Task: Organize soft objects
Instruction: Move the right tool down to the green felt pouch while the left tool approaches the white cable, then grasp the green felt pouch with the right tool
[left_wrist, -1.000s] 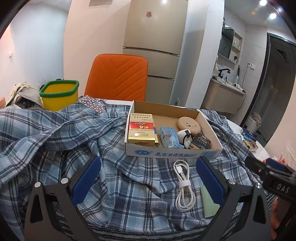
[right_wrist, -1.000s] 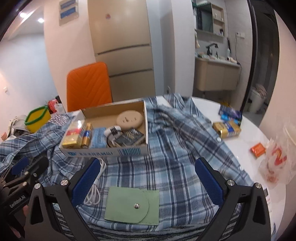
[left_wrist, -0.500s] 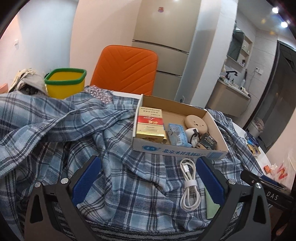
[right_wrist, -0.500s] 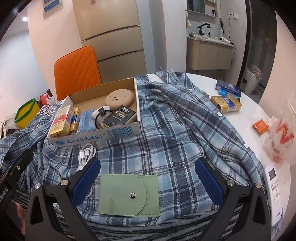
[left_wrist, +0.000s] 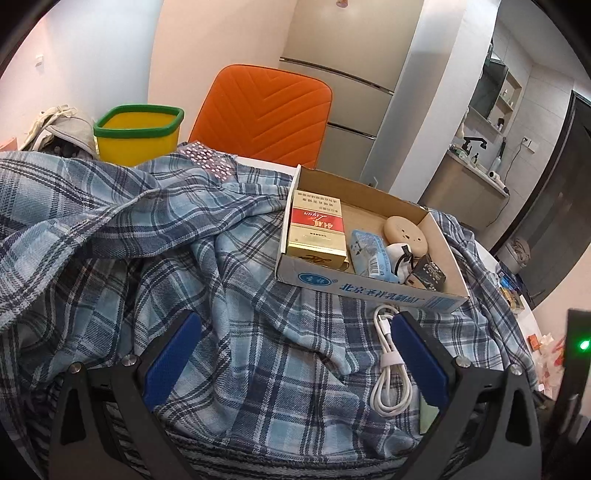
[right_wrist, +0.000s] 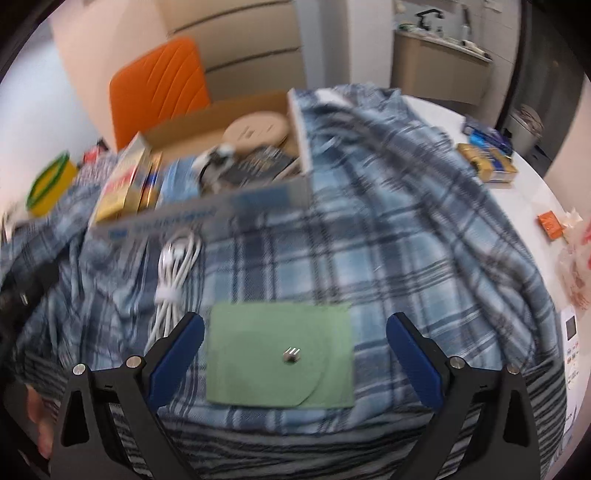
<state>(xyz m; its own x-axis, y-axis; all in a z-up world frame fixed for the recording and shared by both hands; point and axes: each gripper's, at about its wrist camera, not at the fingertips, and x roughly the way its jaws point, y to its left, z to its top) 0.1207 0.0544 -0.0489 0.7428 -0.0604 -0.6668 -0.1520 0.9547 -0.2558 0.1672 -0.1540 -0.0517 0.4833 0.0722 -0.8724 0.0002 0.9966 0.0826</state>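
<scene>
A blue plaid shirt (left_wrist: 155, 229) lies rumpled over the round table, also in the right wrist view (right_wrist: 388, 221). A green snap pouch (right_wrist: 277, 354) lies on it between my right gripper's (right_wrist: 295, 354) open fingers. A coiled white cable (left_wrist: 388, 369) lies beside the pouch, just inside my left gripper's (left_wrist: 295, 354) right finger; it also shows in the right wrist view (right_wrist: 173, 269). My left gripper is open and empty over the shirt. A cardboard box (left_wrist: 369, 291) with cartons, a blue pack and a round tan item sits on the shirt.
A yellow bin with green rim (left_wrist: 136, 133) and an orange chair (left_wrist: 266, 110) stand behind the table. Small packs (right_wrist: 487, 166), an orange packet (right_wrist: 550, 223) and a plastic bag (right_wrist: 576, 258) lie on the bare white tabletop at right.
My left gripper has shifted left, so the box and cable now sit further right. My right gripper has moved forward and down over the green pouch; its view is motion-blurred.
</scene>
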